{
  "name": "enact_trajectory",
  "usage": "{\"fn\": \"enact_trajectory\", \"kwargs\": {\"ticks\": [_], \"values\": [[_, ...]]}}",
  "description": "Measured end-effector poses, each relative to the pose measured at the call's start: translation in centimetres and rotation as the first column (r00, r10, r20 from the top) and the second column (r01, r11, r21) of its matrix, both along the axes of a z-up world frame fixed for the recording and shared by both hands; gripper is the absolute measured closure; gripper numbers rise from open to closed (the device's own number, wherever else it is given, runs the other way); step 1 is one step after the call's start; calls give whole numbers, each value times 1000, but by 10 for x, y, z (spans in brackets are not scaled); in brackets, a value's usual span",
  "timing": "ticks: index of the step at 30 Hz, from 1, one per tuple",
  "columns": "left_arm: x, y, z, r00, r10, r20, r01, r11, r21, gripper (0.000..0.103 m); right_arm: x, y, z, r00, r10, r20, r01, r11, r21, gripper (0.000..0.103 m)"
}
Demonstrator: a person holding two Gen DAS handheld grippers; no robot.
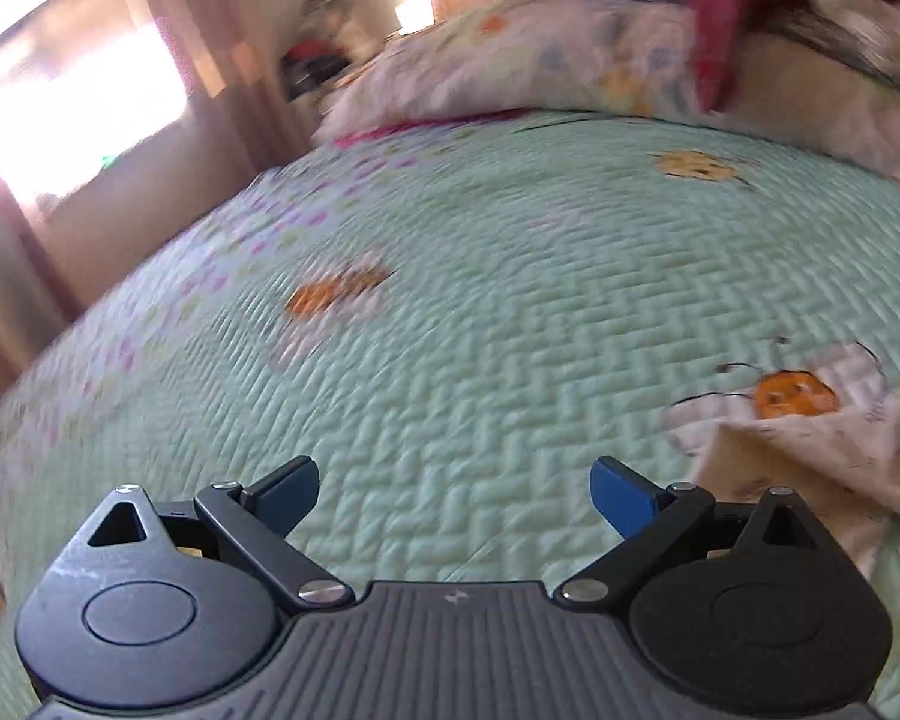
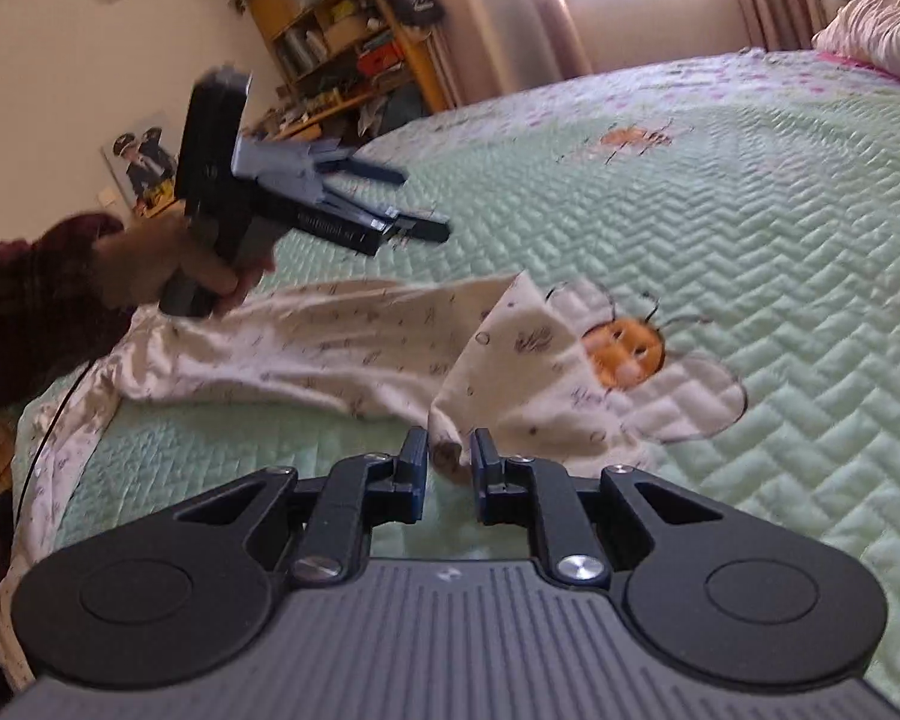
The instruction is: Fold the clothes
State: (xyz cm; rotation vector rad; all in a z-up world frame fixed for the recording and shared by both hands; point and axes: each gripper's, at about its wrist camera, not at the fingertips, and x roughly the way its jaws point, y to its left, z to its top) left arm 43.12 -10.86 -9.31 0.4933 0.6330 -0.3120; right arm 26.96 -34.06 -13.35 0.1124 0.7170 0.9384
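Note:
A cream garment (image 2: 330, 348) with small dark prints lies stretched across the mint-green quilt (image 2: 750, 210). One corner of it is lifted and pinched between the fingers of my right gripper (image 2: 449, 441), which is shut on the cloth. My left gripper (image 2: 421, 204) hovers above the garment's far part, held by a hand (image 2: 180, 270) in a dark red sleeve. In the left wrist view the left gripper (image 1: 453, 474) stands wide open over bare quilt (image 1: 510, 300), nothing between its fingers. An edge of the garment (image 1: 810, 456) shows to its right.
A flowered pillow (image 1: 480, 72) and a heap of red and striped clothes (image 1: 720, 18) lie at the bed's head. A wooden shelf (image 2: 330, 18) and pink curtains (image 2: 510, 12) stand beyond the bed. Embroidered orange bees (image 2: 627, 354) mark the quilt.

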Motion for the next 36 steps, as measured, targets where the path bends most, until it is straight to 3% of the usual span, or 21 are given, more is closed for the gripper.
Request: {"fn": "enact_trajectory", "kwargs": {"ticks": [5,8,12,15,16,18,24,30,33,36], "values": [[12,-27,-4,998,-45,-53,46,998,29,4,-1,-1,-8,999,-3,-43,2,999,-41,86],[25,-24,-17,995,39,-88,-34,998,56,4,1,-8,-11,999,-26,-43,25,999,-33,86],[24,0,-19,991,111,-79,-112,994,-3,4,-3,-22,4,998,-64,25,62,995,78,82],[28,17,-23,984,144,-109,-146,989,-9,4,-6,-24,16,994,-75,80,61,983,172,64],[29,21,-25,982,145,-121,-146,989,-5,4,-5,-21,18,993,-72,88,55,982,179,53],[29,24,-28,983,117,-138,-118,993,4,4,-2,-11,16,993,-76,89,61,986,157,44],[27,31,-35,978,36,-206,-40,999,-15,11,15,9,1,997,-77,25,74,992,103,44],[17,39,-25,978,-44,-204,31,997,-67,12,14,8,-2,997,-77,15,75,990,120,44],[20,53,-19,970,-65,-236,23,984,-176,11,14,8,-2,998,-63,10,61,989,138,43],[27,55,-23,953,-87,-289,27,978,-207,12,15,11,-5,999,-48,-1,48,991,128,43]]}}
